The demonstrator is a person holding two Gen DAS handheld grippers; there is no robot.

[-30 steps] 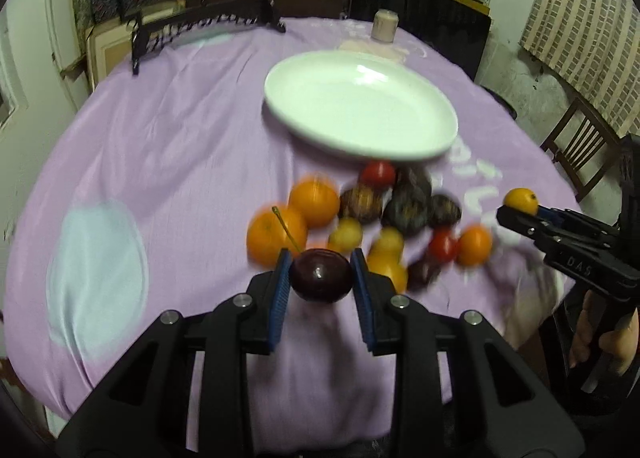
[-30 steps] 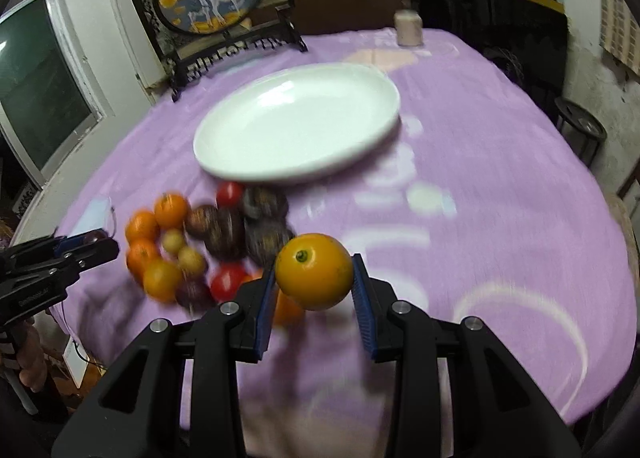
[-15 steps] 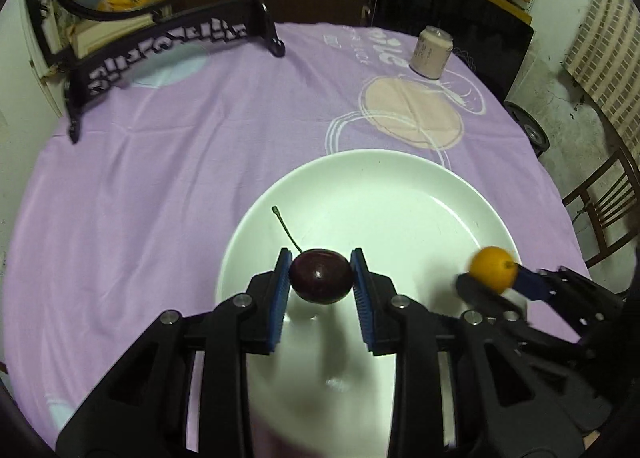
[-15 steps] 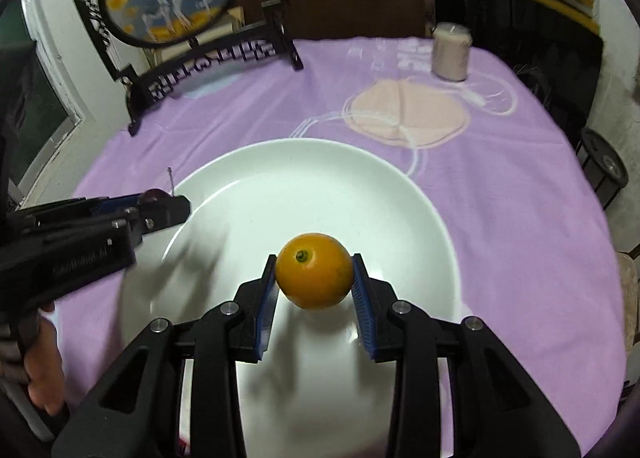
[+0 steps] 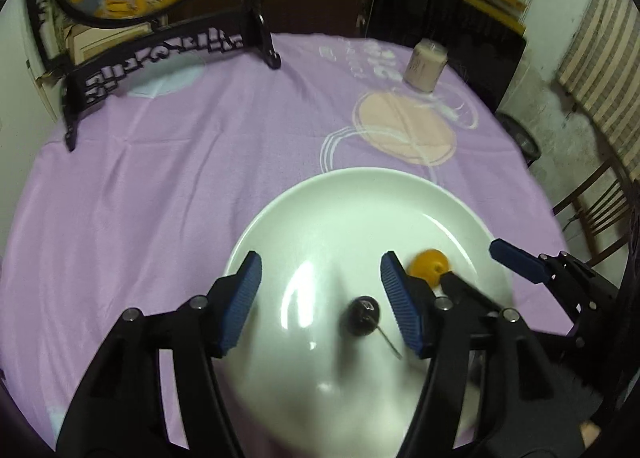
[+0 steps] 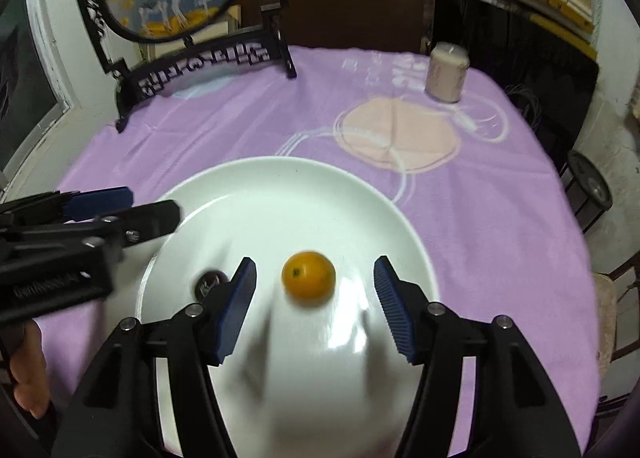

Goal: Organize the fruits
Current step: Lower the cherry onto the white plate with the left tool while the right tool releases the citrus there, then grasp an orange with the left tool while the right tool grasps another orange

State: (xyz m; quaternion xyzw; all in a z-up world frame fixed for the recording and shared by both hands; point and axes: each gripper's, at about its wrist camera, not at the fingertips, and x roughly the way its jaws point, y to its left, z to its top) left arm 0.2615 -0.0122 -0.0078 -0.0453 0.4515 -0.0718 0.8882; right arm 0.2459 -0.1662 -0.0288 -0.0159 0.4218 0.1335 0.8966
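Two fruits on the white plate, both claws letting go

The left gripper (image 5: 320,298) and right gripper (image 6: 314,298) are opening, pads clear of the fruit. One dark cherry (image 5: 362,315), lower centre of the left view, and one small orange (image 6: 308,277), mid-frame in the right view, sit on the one plate (image 6: 280,186). Both look light, round and prone to roll; the cherry is probably soft and bruisable, best taken gently across its widest part.
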